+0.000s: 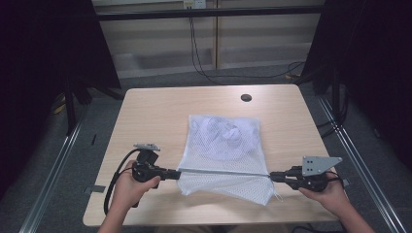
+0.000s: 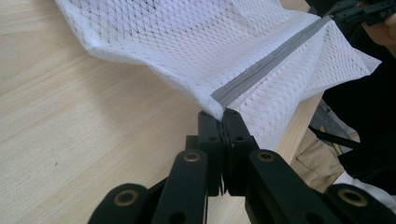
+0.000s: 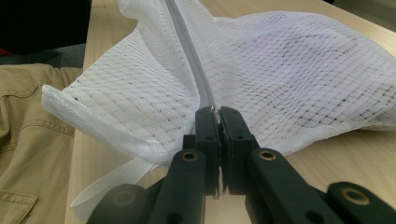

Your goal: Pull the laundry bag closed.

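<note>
Mesh bag (image 1: 221, 145) taut between clamped tongs

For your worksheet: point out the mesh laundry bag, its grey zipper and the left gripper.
mesh laundry bag (image 1: 221, 141): high view, bulging middle.
grey zipper (image 1: 223, 171): high view, mid-length.
left gripper (image 1: 178, 173): high view, jaw tips.

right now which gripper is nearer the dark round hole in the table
Right. The right gripper sits below and slightly right of the hole; the left gripper is farther off, down-left.
</note>
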Demonstrator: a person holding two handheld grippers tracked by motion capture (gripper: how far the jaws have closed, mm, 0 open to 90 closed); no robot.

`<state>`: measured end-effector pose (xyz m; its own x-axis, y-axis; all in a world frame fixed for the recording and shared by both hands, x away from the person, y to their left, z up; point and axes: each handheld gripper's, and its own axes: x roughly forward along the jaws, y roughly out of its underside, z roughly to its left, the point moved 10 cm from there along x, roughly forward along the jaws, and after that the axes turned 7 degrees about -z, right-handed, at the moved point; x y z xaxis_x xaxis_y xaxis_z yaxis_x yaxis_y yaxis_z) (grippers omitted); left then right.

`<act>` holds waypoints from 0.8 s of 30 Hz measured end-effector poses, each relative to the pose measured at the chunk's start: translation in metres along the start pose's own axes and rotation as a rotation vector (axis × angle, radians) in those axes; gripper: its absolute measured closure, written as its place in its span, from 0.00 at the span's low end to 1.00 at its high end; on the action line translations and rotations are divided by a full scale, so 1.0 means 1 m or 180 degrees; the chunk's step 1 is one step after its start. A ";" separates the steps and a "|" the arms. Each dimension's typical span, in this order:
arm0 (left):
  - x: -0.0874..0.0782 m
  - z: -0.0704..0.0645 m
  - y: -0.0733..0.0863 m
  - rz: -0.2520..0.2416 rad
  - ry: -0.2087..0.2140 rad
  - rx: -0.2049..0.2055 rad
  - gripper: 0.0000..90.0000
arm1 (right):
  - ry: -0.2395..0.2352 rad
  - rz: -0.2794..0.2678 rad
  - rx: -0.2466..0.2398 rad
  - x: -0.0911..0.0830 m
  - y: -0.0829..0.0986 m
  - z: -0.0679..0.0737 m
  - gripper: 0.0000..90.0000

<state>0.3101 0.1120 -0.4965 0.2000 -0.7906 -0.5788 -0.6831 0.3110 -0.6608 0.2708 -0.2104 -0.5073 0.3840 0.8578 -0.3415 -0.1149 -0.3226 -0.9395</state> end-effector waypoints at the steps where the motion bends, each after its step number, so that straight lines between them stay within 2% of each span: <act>1: 0.000 -0.001 0.001 0.0022 0.0020 0.0024 0.97 | 0.0007 -0.0001 0.0016 0.000 0.000 0.000 0.96; 3: 0.001 -0.004 0.003 0.0059 0.0055 0.0038 0.97 | -0.0010 -0.0013 0.0026 0.000 0.000 0.000 0.96; 6: 0.002 -0.008 0.006 0.0092 0.0118 0.0147 0.95 | -0.0029 0.0062 0.0053 0.000 0.005 0.000 0.96; 8: 0.002 -0.007 0.003 -0.0032 0.0079 0.0195 0.85 | -0.0068 0.0079 0.0047 0.001 0.007 0.001 0.95; 11: -0.002 -0.004 -0.003 -0.0189 0.0032 0.0238 0.70 | -0.0026 0.0076 0.0068 0.002 0.007 0.001 0.90; 12: -0.002 -0.004 -0.003 -0.0198 0.0022 0.0234 0.69 | 0.0001 0.0065 0.0074 0.002 0.006 0.000 0.85; 14: -0.003 -0.003 -0.005 -0.0233 0.0009 0.0265 0.63 | 0.0038 0.0021 0.0076 0.002 0.005 -0.002 0.84; 16: -0.002 -0.004 -0.004 -0.0204 0.0036 0.0305 0.61 | 0.0048 -0.0011 0.0108 0.001 0.004 -0.002 0.81; 19: 0.001 -0.003 -0.004 -0.0227 -0.0024 0.0388 0.48 | 0.0045 -0.0072 0.0175 0.002 0.002 -0.002 0.75; 20: 0.002 -0.002 -0.005 -0.0248 -0.0049 0.0427 0.42 | 0.0088 -0.0058 0.0176 0.002 0.002 -0.003 0.71; 23: 0.005 0.004 -0.010 -0.0406 -0.0177 0.0682 0.22 | 0.0202 -0.0051 0.0238 0.003 0.004 -0.008 0.55; 24: 0.006 0.005 -0.011 -0.0427 -0.0204 0.0731 0.19 | 0.0253 -0.0063 0.0271 0.003 0.004 -0.010 0.49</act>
<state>0.3227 0.1067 -0.4948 0.3270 -0.8000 -0.5031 -0.4717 0.3232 -0.8204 0.2806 -0.2134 -0.5115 0.4581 0.8281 -0.3230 -0.1826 -0.2680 -0.9460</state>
